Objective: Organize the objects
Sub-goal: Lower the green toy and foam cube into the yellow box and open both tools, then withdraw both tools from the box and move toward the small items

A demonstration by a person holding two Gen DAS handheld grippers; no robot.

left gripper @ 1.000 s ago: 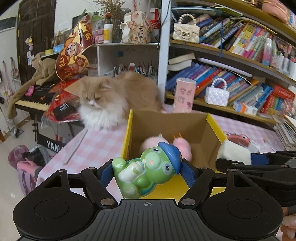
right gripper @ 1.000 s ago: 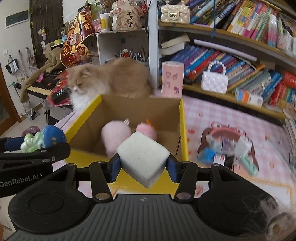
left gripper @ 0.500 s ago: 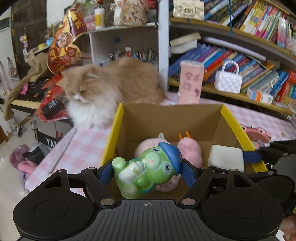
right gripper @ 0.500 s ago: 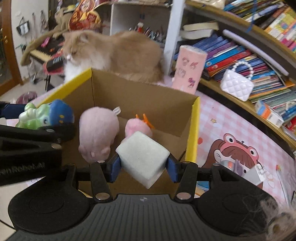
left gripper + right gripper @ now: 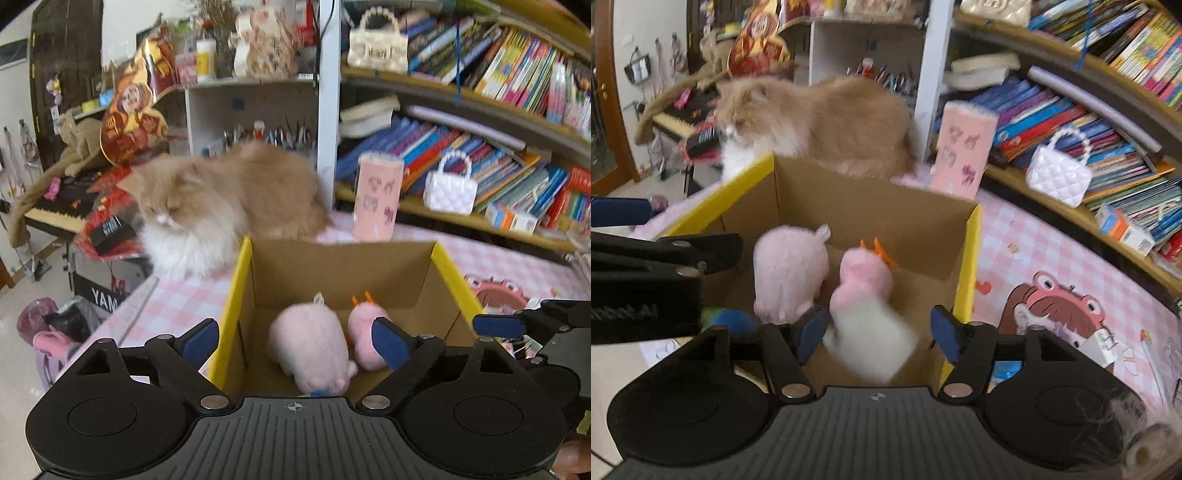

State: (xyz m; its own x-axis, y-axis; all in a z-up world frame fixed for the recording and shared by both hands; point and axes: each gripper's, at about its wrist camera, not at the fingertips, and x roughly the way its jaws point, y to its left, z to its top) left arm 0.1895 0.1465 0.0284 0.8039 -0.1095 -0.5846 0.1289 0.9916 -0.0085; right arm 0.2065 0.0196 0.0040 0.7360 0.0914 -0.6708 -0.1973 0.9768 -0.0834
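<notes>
Soft daylight — motion blur, fisheye-bent edges

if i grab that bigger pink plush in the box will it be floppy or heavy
The bigger pink plush looks fuzzy and rounded, so probably soft and squashy under the fingers. It likely weighs little for its size. It leans against the smaller pink plush in the cardboard box, so lifting it may nudge that one.

Box (image 5: 343, 273): brown cardboard, yellow rims.
Plush toys (image 5: 310, 347): pale pink.
Block (image 5: 871, 343): white, blurred.
Tablecloth (image 5: 1034, 243): pink-white check.
Cat (image 5: 229, 192): orange, white chest.
Gripper pads (image 5: 389, 343): blue.
</notes>
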